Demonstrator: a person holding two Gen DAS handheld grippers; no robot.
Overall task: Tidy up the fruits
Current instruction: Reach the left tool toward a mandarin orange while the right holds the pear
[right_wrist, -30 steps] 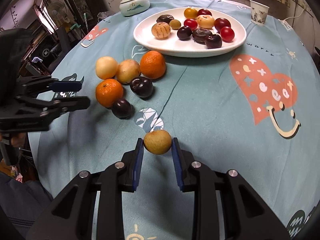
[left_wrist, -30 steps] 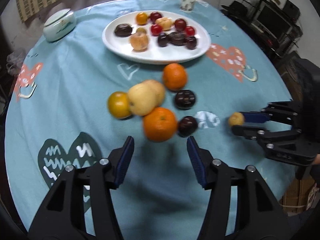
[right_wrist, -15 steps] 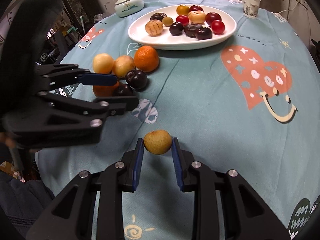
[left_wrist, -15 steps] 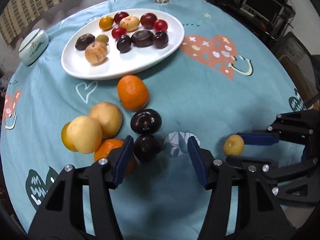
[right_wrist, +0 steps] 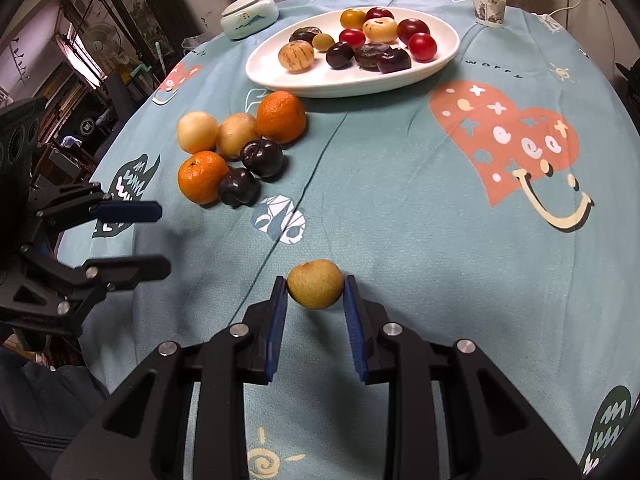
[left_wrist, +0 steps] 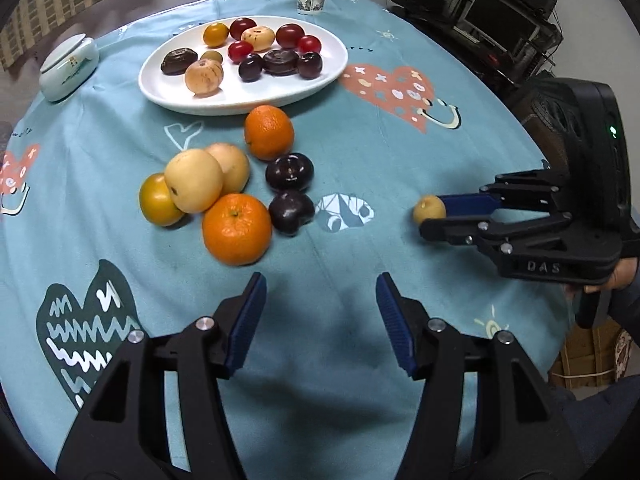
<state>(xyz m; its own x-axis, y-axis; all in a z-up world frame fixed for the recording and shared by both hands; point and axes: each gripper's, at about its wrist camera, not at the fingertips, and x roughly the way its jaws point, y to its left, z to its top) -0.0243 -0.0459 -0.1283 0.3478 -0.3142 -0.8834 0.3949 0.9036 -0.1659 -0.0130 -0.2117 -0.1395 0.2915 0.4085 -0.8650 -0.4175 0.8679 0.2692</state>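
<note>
even indoor light, sharp frames, soft shadows, fisheye-bent dark corners.

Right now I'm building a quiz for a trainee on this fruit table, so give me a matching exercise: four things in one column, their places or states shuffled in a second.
Things:
1. small yellow fruit
2. left gripper
3. paper cup
4. red cherry tomato

Places or states:
A. on the white plate
B. open, nothing between the fingers
C. clamped in the right gripper
D. on the tablecloth beyond the plate

Pairs: 1-C, 2-B, 3-D, 4-A
</note>
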